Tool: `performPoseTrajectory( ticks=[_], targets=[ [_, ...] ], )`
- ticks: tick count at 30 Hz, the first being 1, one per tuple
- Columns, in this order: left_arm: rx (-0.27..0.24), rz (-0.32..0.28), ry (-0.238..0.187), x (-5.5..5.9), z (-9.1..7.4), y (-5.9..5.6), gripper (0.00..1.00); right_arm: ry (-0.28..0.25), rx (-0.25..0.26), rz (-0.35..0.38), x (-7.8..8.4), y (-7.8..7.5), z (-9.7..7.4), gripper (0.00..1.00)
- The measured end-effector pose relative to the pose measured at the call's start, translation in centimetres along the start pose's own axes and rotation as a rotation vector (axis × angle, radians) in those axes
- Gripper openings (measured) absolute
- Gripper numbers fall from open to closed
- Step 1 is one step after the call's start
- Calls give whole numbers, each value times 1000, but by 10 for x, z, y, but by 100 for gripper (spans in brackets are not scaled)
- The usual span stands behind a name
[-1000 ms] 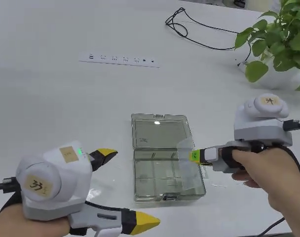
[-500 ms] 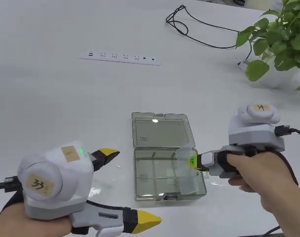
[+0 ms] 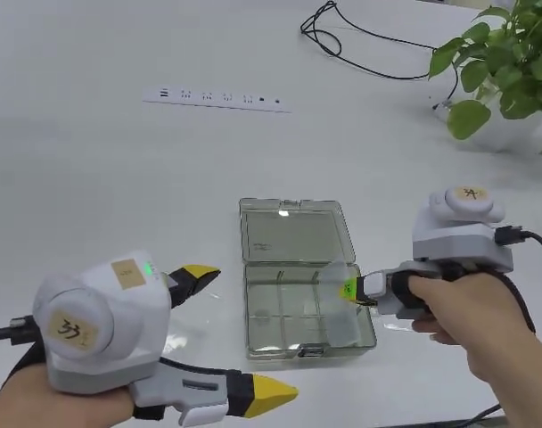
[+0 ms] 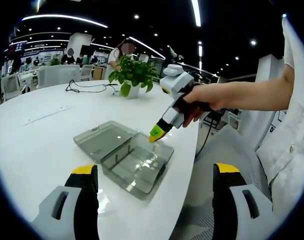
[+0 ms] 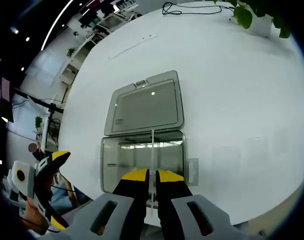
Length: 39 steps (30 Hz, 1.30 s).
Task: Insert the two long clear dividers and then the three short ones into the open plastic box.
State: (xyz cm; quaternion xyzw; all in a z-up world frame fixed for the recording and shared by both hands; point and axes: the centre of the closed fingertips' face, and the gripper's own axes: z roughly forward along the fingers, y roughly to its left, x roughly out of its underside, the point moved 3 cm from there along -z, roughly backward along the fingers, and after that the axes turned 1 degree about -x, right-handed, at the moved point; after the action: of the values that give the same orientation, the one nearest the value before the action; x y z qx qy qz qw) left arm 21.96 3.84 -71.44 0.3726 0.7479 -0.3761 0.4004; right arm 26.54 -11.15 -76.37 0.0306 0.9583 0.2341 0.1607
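Observation:
The open plastic box (image 3: pixel 253 308) lies on the white table with its lid (image 3: pixel 293 234) flat behind it, and clear partitions stand inside. My right gripper (image 3: pixel 347 290) is shut on a clear divider (image 3: pixel 340 314), which stands upright in the right part of the box. In the right gripper view this divider (image 5: pixel 152 145) is edge-on, running from the shut gripper (image 5: pixel 152 174) across the box (image 5: pixel 117 155). My left gripper (image 3: pixel 238 332) is open at the near left, apart from the box. In the left gripper view, the left gripper (image 4: pixel 154 170) faces the box (image 4: pixel 127 160) and the right gripper (image 4: pixel 154 135).
Faint clear pieces (image 5: pixel 242 150) lie flat on the table to the right of the box. A white power strip (image 3: pixel 217 98), a black cable (image 3: pixel 360 45) and a potted plant (image 3: pixel 512 62) sit at the far side. A person's hand (image 3: pixel 467 321) holds the right gripper.
The right gripper has come down and slightly left, lowering the clear divider from above the box into its right part. The left gripper has stayed open in place.

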Motion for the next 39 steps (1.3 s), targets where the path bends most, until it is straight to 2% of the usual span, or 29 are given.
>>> performPoseTrajectory(
  ticks=[14,25,39],
  targets=[
    [-3,-5,4,1,2,1,97,9,11,-69,-1,5,2,7],
    [-5,-10,6,2,3,2,97,23,-20,-112,2,8,16,9],
    [-22,-16,11,2,1,5,97,34,-50,-117,8,4,29,10]
  ],
)
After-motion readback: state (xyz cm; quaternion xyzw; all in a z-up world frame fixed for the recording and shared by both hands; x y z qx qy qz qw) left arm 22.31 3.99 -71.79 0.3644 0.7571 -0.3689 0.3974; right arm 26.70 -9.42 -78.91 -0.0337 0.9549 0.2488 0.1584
